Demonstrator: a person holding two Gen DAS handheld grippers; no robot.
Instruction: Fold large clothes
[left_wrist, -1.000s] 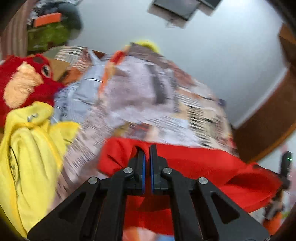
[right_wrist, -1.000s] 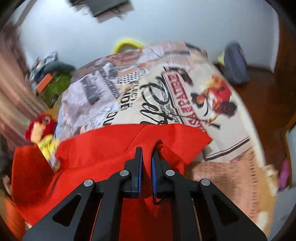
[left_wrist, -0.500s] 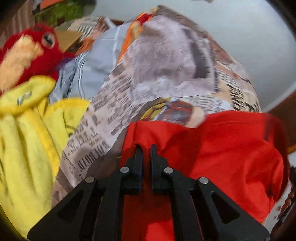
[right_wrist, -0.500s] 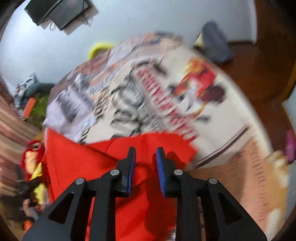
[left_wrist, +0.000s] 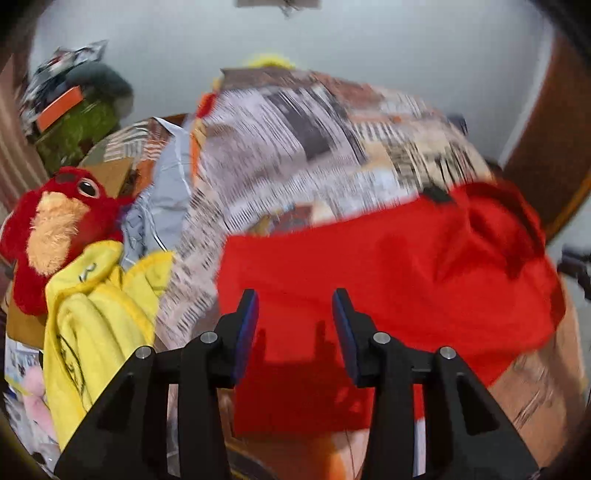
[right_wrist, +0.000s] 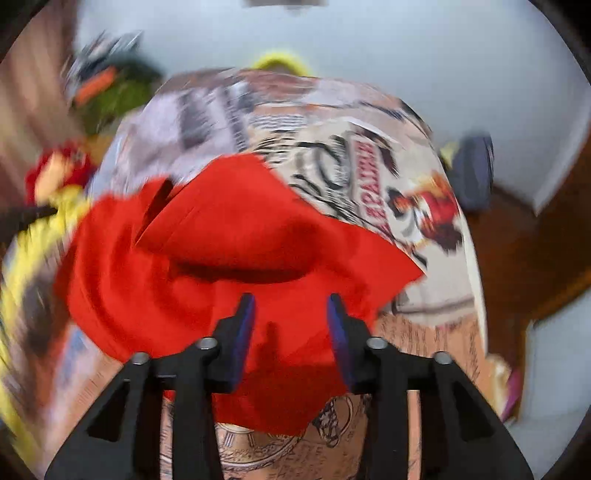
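Observation:
A red garment (left_wrist: 388, 273) lies folded over on the newspaper-print bedspread (left_wrist: 314, 147). My left gripper (left_wrist: 294, 306) hovers over its left part, jaws opening, blue pads apart and clear of the cloth. In the right wrist view the same red garment (right_wrist: 236, 251) is bunched with a fold across its middle. My right gripper (right_wrist: 291, 310) sits over its near right part, jaws opening too, nothing pinched between them. The cloth under both grippers lies loose on the bed.
A red plush toy (left_wrist: 55, 229) and a yellow garment (left_wrist: 96, 325) lie at the bed's left. A green and orange pile (left_wrist: 74, 122) sits at the back left. A dark bag (right_wrist: 476, 170) rests on the wooden floor (right_wrist: 524, 251) to the right.
Both grippers were shut on the red cloth and have let it go, their jaws now spread. The garment dropped onto the bed, and both views swung sideways.

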